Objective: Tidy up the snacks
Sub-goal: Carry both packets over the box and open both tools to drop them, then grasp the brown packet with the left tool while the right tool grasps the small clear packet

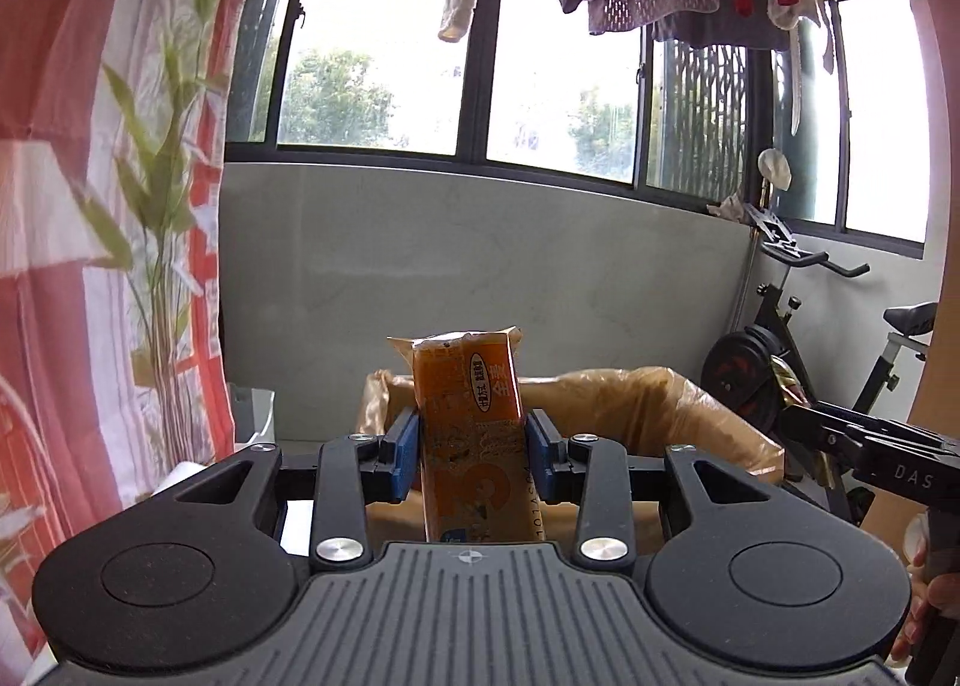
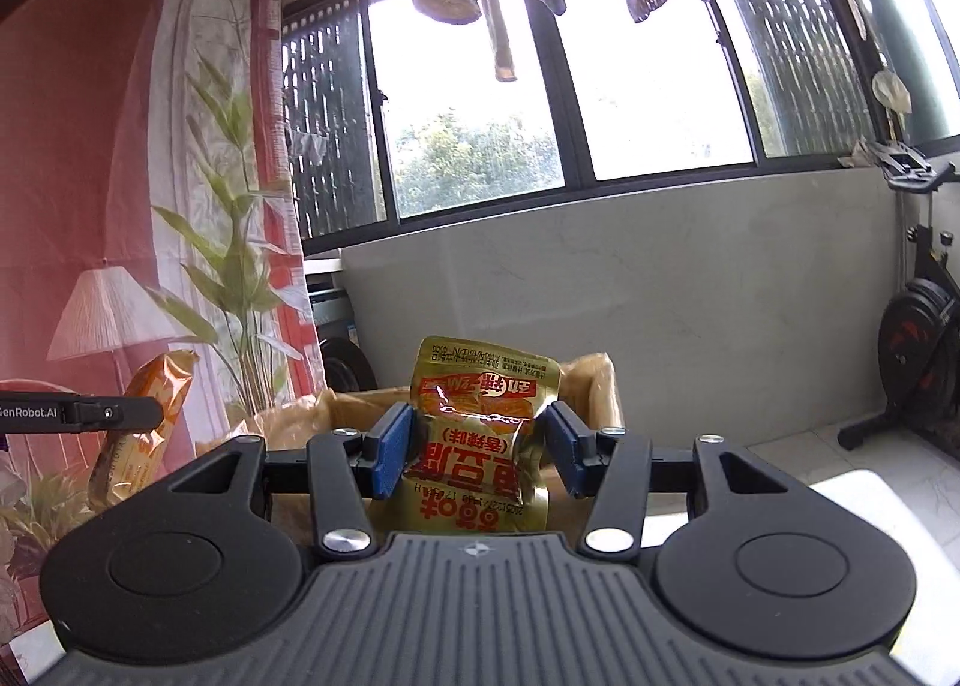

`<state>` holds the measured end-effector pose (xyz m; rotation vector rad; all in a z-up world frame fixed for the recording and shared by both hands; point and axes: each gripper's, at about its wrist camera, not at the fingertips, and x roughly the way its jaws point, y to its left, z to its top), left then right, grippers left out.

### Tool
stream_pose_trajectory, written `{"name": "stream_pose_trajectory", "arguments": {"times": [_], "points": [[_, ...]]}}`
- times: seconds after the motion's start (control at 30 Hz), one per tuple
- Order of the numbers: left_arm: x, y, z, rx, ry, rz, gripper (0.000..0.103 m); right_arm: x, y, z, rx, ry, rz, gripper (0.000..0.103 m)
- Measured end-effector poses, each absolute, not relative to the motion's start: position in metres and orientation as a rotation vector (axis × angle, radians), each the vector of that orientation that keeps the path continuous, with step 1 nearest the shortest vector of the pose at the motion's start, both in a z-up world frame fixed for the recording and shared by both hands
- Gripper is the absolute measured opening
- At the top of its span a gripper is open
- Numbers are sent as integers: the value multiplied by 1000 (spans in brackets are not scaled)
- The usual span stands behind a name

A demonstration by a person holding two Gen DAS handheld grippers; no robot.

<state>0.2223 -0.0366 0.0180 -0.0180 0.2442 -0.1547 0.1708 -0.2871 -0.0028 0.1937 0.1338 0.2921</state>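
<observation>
The left hand-held gripper (image 1: 472, 449) is clamped on an orange snack packet (image 1: 471, 434), its blue pads (image 1: 407, 446) pressing the long wrapper's two edges near mid-length. The packet stands upright between them, its sealed end rising above the pads, which suggests a grip chosen to keep the slim pack from drooping while it is carried. Just beyond and below the fingertips lies the open mouth of a plastic-lined box (image 1: 636, 404), probably the place where the snacks are being gathered; the packet sits raised above its near rim, not yet inside.

The right hand-held gripper (image 2: 477, 446) is likewise closed on a gold snack pouch (image 2: 480, 434), printed side toward the camera and upside down, pinched across its crumpled middle so the soft bag does not slip. The same lined box (image 2: 594, 386) shows directly behind the pouch. To this gripper's left, the other gripper and its orange packet (image 2: 144, 422) are visible at similar height, so both snacks appear poised for release into the box. An exercise bike (image 1: 840, 362) stands off to the right, beyond the box.
</observation>
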Motion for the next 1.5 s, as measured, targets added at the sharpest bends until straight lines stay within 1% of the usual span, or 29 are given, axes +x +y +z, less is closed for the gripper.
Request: {"name": "stream_pose_trajectory", "arguments": {"times": [0.1,0.23,0.33,0.4,0.43,0.47,0.5,0.53,0.57,0.63,0.87,0.97,1.17,1.37,1.5], "points": [[253,-53,26,23,244,-150,39,206,-280,7,135,135,289,51],[301,-72,25,61,295,-126,39,252,-272,5,145,206,259,51],[329,-80,16,74,336,-107,39,270,-267,-2,136,260,238,52],[341,-79,9,68,362,-116,40,276,-265,-8,110,290,240,53],[346,-78,4,62,376,-130,40,276,-263,-12,96,301,235,56],[348,-77,0,56,386,-142,43,277,-262,-14,85,311,231,60],[351,-76,-4,51,390,-147,48,277,-262,-17,80,317,229,60],[351,-74,-7,54,390,-143,60,276,-262,-19,83,322,230,60],[350,-71,-10,58,383,-130,65,275,-264,-20,92,324,235,64],[343,-65,-10,69,373,-130,65,272,-268,-19,115,316,239,70],[311,-45,-1,58,356,-129,64,245,-284,-15,146,271,245,70],[295,-32,2,13,353,-119,64,227,-290,-15,156,238,247,70],[260,-12,-9,-72,358,-113,64,185,-297,-27,166,193,242,70],[228,-5,-29,-59,373,-84,64,153,-296,-59,171,215,198,70],[214,-2,-48,-49,396,-64,64,139,-296,-97,162,319,175,68]]}}
